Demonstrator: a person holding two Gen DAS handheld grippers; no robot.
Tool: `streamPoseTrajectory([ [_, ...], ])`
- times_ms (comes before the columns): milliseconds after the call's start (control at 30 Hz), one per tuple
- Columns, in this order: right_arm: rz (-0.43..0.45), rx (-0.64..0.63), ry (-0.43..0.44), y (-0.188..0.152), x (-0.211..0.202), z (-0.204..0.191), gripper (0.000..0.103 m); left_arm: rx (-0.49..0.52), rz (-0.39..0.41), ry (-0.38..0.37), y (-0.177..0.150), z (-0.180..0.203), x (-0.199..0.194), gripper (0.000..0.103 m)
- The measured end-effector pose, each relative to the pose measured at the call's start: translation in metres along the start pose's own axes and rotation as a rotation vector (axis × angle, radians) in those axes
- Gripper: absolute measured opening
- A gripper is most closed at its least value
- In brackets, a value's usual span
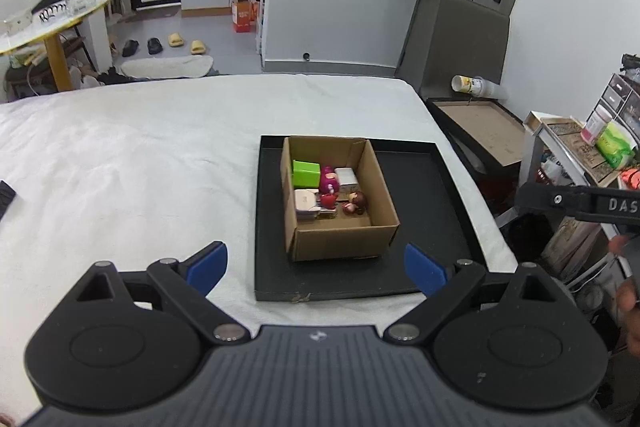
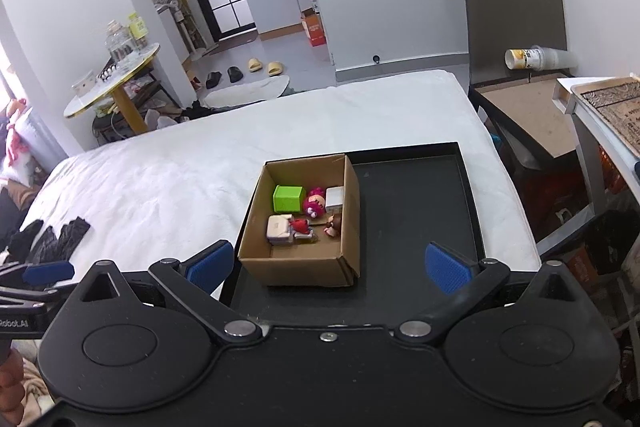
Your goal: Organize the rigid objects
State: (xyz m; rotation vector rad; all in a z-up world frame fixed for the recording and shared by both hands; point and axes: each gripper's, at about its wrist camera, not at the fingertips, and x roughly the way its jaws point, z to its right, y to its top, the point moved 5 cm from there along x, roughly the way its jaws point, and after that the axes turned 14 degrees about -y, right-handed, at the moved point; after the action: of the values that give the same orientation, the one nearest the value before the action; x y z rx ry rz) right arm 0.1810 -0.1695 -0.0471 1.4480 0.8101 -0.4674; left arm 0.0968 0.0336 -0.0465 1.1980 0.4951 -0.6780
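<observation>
1. The left gripper (image 1: 316,269) is wide open and holds nothing; its blue pads (image 1: 208,267) stand far apart, above the near edge of the tray (image 1: 420,211).
2. The right gripper (image 2: 330,267) is also wide open and holds nothing; its blue pads (image 2: 448,267) frame the near side of the box (image 2: 296,269).
3. The black tray lies on the bed (image 1: 140,167), near the right edge of the white sheet.
4. The cardboard box (image 1: 336,243) stands in the left part of the tray, with its top open.
5. The right part of the tray shows only its black floor.
6. Inside the box, a green cube (image 2: 287,198) sits at the far left.
7. Just beside the cube is a pink figure (image 2: 315,205), and then a white cube (image 2: 334,198) against the right wall.
8. Nearer to the camera lies a pale box (image 2: 279,229) at the left, with a red figure (image 2: 300,225) touching it.
9. A brown-haired figure (image 2: 334,225) lies near the right wall of the box.
10. In the left wrist view, the right gripper enters from the right edge, well apart from the box.
11. In the right wrist view, dark cloth (image 2: 52,239) lies on the bed at the left, well apart from the tray.
12. A side cabinet (image 2: 532,119) stands beside the bed, with a tipped paper cup (image 2: 528,59) behind it.
</observation>
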Motion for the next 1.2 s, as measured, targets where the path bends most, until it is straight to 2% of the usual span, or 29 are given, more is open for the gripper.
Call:
streamPoseTrajectory([
  [167, 0.042, -0.048, -0.006, -0.006, -0.02, -0.012, 0.103, 0.021, 0.0, -0.003, -0.009, 0.003, -0.01, 0.095],
  [433, 0.096, -0.053, 0.016, -0.009, -0.042, -0.015, 0.103, 0.037, 0.028, 0.001, -0.014, 0.01, -0.02, 0.095],
  [600, 0.104, -0.036, 0.056, -0.014, -0.049, -0.013, 0.103, 0.034, 0.032, -0.001, -0.018, 0.011, -0.024, 0.095],
  [1200, 0.115, -0.035, 0.036, -0.019, -0.059, -0.007, 0.103, 0.054, 0.056, -0.028, -0.016, 0.022, -0.037, 0.095],
])
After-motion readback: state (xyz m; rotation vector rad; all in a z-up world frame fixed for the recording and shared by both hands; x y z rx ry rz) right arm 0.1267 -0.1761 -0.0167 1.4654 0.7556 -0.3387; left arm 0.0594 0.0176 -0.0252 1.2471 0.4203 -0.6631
